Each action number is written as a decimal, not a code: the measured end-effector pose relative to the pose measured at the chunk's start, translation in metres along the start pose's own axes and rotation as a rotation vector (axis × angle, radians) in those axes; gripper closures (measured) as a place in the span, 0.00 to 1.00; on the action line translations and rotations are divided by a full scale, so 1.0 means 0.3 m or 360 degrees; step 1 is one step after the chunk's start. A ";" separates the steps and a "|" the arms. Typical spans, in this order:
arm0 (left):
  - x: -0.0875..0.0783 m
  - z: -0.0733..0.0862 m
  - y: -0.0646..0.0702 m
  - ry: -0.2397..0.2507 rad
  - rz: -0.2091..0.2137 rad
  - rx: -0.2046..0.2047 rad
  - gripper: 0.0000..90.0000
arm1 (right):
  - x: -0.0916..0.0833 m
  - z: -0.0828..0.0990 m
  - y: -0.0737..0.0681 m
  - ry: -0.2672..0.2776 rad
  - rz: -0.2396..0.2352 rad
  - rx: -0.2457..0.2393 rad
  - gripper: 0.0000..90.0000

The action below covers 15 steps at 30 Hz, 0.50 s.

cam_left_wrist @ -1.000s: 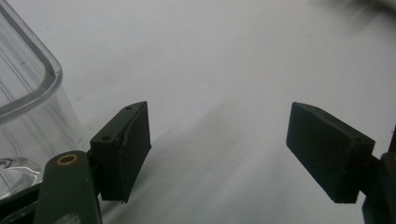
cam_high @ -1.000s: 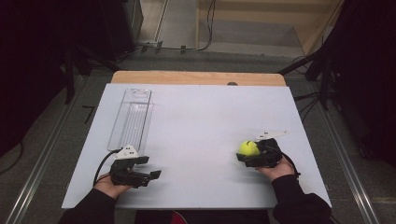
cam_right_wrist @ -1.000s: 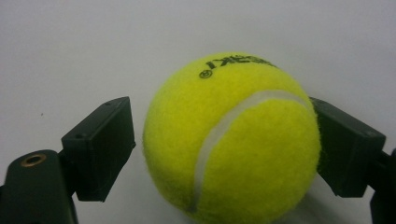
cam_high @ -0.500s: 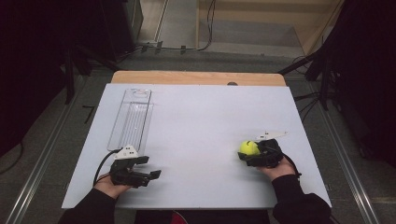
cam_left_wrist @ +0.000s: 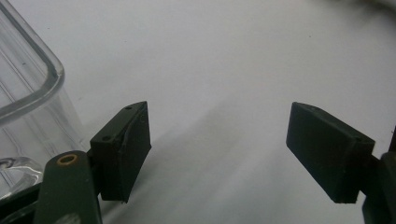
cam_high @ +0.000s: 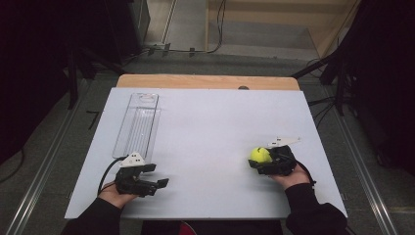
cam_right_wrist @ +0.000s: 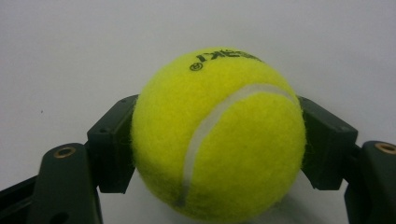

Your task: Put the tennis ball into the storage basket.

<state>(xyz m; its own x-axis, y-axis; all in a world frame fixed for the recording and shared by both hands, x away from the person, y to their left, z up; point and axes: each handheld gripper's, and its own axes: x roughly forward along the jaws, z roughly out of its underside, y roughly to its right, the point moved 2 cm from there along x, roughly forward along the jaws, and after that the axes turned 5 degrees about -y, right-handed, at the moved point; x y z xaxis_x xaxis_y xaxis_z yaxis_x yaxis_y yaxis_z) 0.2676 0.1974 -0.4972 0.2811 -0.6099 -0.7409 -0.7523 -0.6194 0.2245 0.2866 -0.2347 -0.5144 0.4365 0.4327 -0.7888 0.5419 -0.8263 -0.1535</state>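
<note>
Comparing this moment with the pictures from a second ago, I find almost nothing changed: the tennis ball [cam_high: 260, 154] sits at the same spot near the right front corner of the worktop [cam_high: 215, 127], and both hands lie where they lay. The right hand-held gripper [cam_high: 262, 161] is clamped on the ball; in its own view both black jaws press the felt on either side [cam_right_wrist: 219, 135]. Whether the ball rests on the surface or is just clear of it, I cannot tell. The left hand-held gripper [cam_high: 159, 176] rests near the left front corner with jaws spread wide and nothing between them [cam_left_wrist: 219, 154], just beside the near end of the clear plastic tray [cam_high: 137, 125]. My judgement: the grasp is secured, the carry has not begun, and the tray looks the likely destination.
</note>
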 end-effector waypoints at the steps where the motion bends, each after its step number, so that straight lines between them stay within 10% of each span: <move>1: 0.000 0.000 0.000 0.0000 0.0000 0.0000 0.25 | -0.001 -0.001 -0.001 0.0002 -0.0008 0.0006 0.26; 15: -0.001 0.000 0.001 0.0008 -0.0004 -0.0001 0.25 | -0.026 -0.018 -0.010 0.0078 -0.0073 0.0017 0.26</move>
<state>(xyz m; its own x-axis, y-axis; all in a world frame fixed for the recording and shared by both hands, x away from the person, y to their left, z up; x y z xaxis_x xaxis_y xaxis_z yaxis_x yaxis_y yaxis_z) 0.2673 0.1973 -0.4969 0.2859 -0.6110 -0.7382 -0.7512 -0.6212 0.2232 0.2853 -0.2336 -0.5046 0.4464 0.4872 -0.7506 0.5547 -0.8089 -0.1951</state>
